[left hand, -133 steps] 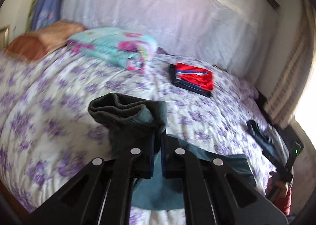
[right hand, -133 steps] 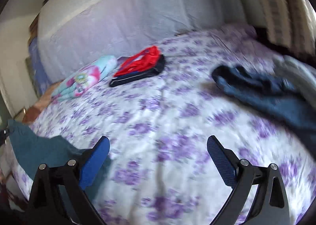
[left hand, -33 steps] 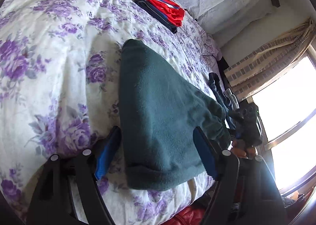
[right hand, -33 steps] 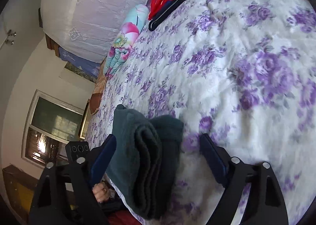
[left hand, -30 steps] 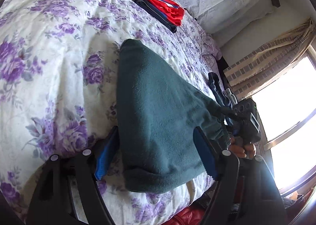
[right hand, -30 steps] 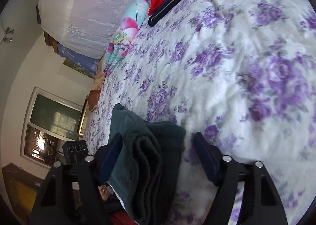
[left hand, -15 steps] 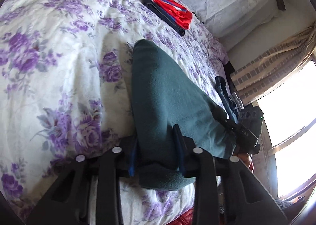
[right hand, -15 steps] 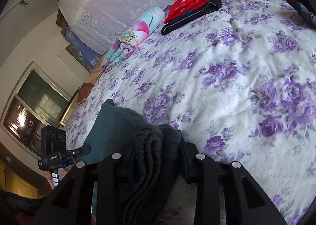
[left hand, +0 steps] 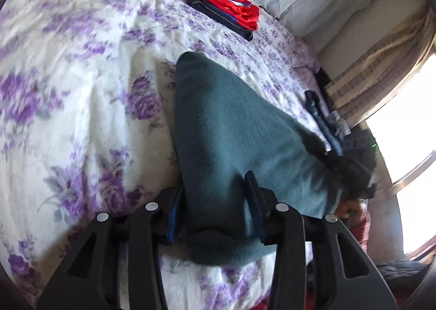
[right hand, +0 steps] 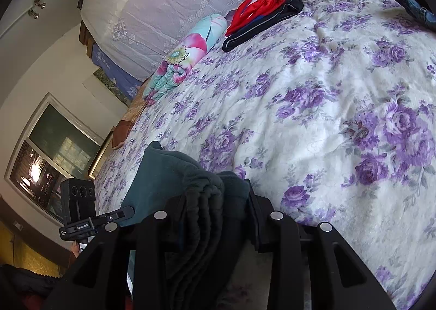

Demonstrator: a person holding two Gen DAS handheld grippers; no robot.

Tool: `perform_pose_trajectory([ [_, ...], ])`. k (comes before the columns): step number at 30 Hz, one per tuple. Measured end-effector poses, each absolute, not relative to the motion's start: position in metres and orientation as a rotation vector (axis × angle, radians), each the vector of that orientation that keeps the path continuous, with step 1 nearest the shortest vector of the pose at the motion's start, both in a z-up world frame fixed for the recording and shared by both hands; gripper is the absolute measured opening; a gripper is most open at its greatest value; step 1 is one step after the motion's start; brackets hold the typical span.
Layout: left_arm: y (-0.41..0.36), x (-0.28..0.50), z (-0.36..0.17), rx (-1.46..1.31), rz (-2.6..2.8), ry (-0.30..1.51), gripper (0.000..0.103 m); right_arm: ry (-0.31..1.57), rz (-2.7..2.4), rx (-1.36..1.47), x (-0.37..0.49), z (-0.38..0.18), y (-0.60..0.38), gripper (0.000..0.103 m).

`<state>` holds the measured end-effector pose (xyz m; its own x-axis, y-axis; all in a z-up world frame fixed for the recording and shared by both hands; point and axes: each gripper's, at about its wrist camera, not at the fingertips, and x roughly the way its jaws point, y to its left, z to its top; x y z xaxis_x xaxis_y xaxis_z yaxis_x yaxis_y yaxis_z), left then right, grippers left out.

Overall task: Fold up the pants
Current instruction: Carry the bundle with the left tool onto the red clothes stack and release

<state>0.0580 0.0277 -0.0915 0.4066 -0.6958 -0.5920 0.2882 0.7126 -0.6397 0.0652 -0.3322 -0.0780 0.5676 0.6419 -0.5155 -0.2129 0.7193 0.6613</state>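
Observation:
The folded dark teal fleece pants [left hand: 231, 133] lie on the purple-flowered bedspread [left hand: 81, 78] near its front edge. My left gripper [left hand: 215, 184] grips one end of the bundle. Its blue pads touch both sides of the fabric while the jaws are opening slightly. My right gripper [right hand: 215, 193] is shut on the other end, where the gathered waistband of the pants [right hand: 160, 173] bunches between its fingers. Each view shows the other gripper, held by a hand, at the far end of the bundle.
A folded red and black garment pile [right hand: 261, 7] and a folded flowered blanket [right hand: 188, 54] lie near the lace-covered headboard. Dark jeans [right hand: 414, 2] lie at the bed's far right. A curtain and bright window [left hand: 381, 70] stand beside the bed.
A second ago both grippers stood open around the ends of the folded pants. Both have since closed onto the fabric. The bundle has barely shifted.

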Motion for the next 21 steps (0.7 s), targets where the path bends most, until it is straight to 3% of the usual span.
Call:
perform_pose_trajectory([
  [7, 0.03, 0.05, -0.088, -0.495, -0.668, 0.928, 0.018, 0.79, 0.519, 0.525, 0.059, -0.071, -0.326, 0.033],
  [13, 0.017, 0.044, -0.048, -0.385, -0.69, 0.846, 0.016, 0.758, 0.542, 0.487, 0.057, -0.043, -0.319, 0.03],
  [21, -0.016, 0.101, 0.009, -0.271, -0.728, 0.791, 0.016, 0.715, 0.509, 0.406, 0.108, 0.012, -0.334, 0.029],
])
